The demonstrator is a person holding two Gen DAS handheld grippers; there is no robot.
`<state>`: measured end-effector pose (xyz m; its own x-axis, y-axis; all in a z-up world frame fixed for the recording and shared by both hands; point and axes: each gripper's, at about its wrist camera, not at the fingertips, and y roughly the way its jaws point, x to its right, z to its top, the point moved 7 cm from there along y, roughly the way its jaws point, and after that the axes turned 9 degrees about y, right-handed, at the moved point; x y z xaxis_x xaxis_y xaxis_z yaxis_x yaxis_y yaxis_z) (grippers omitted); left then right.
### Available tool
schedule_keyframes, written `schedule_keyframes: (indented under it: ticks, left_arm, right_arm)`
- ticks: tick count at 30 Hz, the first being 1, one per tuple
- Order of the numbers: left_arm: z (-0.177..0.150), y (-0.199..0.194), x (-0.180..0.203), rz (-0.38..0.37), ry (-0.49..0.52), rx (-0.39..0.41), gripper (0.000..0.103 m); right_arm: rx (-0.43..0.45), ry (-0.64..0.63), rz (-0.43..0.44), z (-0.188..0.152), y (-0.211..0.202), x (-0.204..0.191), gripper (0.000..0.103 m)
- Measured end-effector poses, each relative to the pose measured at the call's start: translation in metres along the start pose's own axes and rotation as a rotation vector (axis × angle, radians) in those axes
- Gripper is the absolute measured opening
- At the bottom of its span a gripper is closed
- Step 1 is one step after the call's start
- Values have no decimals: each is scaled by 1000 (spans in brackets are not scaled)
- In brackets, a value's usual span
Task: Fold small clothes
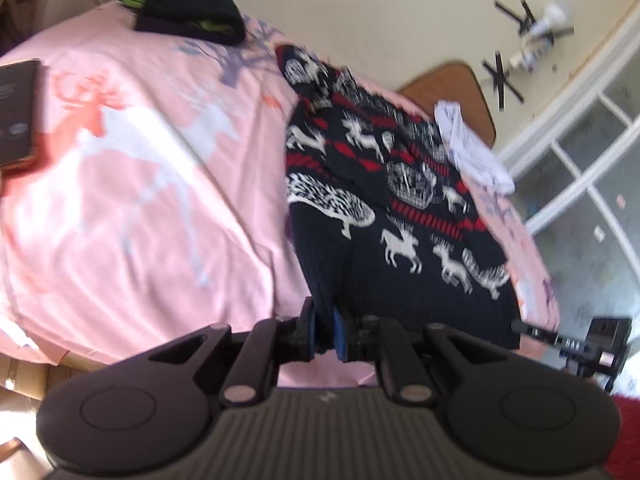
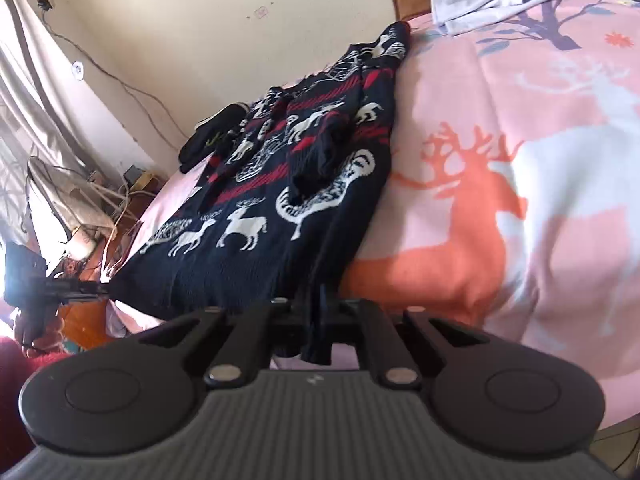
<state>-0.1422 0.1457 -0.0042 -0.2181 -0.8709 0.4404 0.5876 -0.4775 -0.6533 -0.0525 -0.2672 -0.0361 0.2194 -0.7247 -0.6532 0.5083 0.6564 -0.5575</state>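
Sweater (image 1: 384,208) hem pinched between jaws of both grippers, left (image 1: 325,330), right (image 2: 318,320).

Ribbed knit sweater (image 1: 384,208), matt cotton bedsheet (image 1: 120,200), matt plastic tools.

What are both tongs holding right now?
Left tongs: shut on the sweater hem.
Right tongs: shut on the sweater hem.

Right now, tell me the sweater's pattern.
Navy sweater with white reindeer and red stripes; clearest in the right wrist view.
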Motion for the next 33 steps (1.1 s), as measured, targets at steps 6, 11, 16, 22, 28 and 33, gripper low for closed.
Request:
schedule_keyframes:
  ticks: [6, 11, 16, 22, 28, 33]
  left_arm:
    - [24, -8, 15, -66, -13, 58, 8]
    - [77, -3, 28, -177, -32, 168, 9]
    - [171, 35, 34, -193, -1, 242, 10]
    - [225, 116, -11, 81, -46, 157, 40]
    - [180, 130, -27, 31, -4, 84, 63]
    - [154, 153, -15, 144, 177, 1, 26]
  right_arm:
    - [50, 64, 12, 31, -35, 4, 7]
    - [163, 119, 108, 71, -43, -3, 7]
    - [261, 143, 115, 153, -18, -3, 7]
    - [349, 117, -185, 227, 46, 22, 47]
    - [264, 105, -134, 166, 25, 32, 67]
    - [156, 58, -155, 126, 44, 25, 18]
